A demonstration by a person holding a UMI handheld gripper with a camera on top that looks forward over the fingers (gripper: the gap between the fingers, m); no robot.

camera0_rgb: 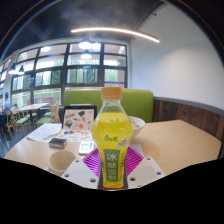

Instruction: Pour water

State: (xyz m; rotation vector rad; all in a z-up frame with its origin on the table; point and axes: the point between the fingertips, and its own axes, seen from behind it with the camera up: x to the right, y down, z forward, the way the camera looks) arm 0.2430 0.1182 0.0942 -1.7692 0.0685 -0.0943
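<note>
A round light wooden table spreads beyond the gripper, carrying a white bowl and a paper cup. The gripper points level across it, fingers pinching an upright bottle between their magenta pads. The bottle holds yellow-green liquid under an orange cap.

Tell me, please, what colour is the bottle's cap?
Orange; the bottle cap shows in the gripper view, between the fingers.

I have a single view, riding on the claw and looking forward along its fingers, low over the pale round surface, very near the tall yellow-green plastic bottle, facing the far windows.
</note>
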